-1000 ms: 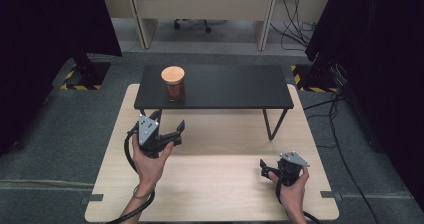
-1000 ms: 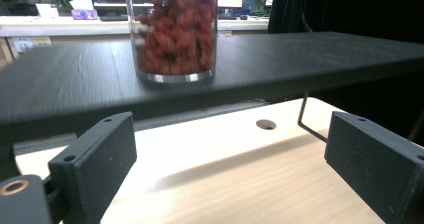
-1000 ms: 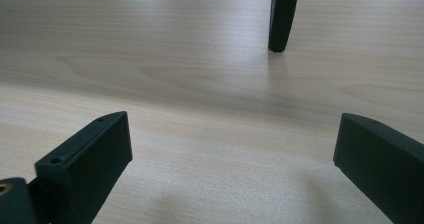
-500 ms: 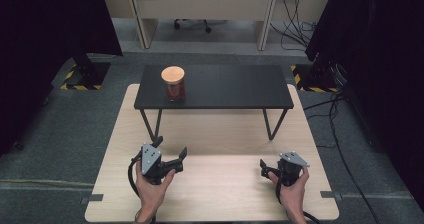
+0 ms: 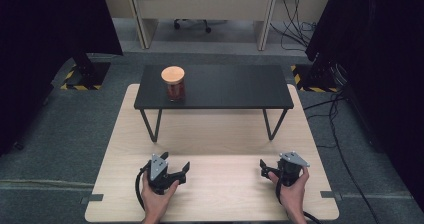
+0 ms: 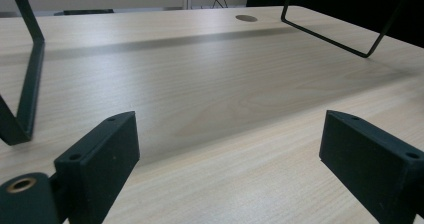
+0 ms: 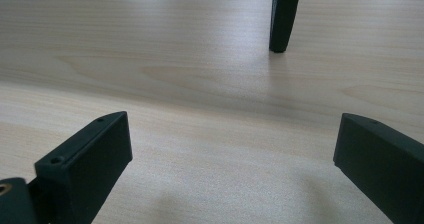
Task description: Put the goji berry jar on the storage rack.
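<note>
Nearest the camera, at the front edge of the pale wooden surface: two hands, each around a black tool. To the left, the left gripper, low over the boards, fingers apart after just closing a little, nothing but bare wood grain between them. To the right, well apart from it, the right gripper, near the front right corner, fingers spread wide over bare wood, likewise holding nothing. Between the two tools, a broad open strip of boards.

Farther in, beyond that free strip: the thin black hairpin legs of a black raised surface, planted on the wood at left and right, with open room under the top between them. In the left gripper view, one leg close at the left margin, another at the far right, a small round hole in the wood towards the far edge. In the right gripper view, a single leg foot straight ahead.

On top, towards the left end of the black raised surface and close to its front edge: a jar with dark red contents and a round wooden lid, upright, far from both tools. To its right, a long bare stretch of black top.

Beyond and around: grey carpet, cables on the right, dark curtains on both flanks.
</note>
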`<state>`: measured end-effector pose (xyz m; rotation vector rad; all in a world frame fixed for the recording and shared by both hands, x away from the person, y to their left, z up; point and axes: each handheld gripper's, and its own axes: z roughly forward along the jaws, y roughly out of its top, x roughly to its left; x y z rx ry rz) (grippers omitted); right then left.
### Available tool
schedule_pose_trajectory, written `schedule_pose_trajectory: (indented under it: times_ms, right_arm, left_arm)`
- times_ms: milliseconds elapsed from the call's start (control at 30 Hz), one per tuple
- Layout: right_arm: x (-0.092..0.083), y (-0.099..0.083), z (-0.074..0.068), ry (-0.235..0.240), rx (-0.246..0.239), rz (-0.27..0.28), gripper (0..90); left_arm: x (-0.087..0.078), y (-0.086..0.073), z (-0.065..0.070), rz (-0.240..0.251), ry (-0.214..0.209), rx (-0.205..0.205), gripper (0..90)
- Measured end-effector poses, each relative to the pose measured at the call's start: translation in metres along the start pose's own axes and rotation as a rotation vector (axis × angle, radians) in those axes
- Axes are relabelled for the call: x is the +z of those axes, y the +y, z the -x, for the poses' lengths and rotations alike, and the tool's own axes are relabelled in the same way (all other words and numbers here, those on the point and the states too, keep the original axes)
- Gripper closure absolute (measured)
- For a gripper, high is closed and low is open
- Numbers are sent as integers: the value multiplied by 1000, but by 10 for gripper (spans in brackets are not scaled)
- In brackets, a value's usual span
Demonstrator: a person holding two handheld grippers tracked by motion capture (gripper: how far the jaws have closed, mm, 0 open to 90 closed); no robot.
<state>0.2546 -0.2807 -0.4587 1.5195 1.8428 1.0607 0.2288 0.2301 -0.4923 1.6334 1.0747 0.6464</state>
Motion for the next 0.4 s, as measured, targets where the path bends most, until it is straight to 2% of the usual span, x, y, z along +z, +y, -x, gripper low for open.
schedule_pose_trajectory:
  times_ms: [267,400]
  right_arm:
    - [0,0,0,2,-4,1,22]
    - [0,-1,0,3,-3,3,21]
  left_arm:
    - [1,-1,4,-6,1,4,89]
    - [0,-2,4,-4,2,-9,86]
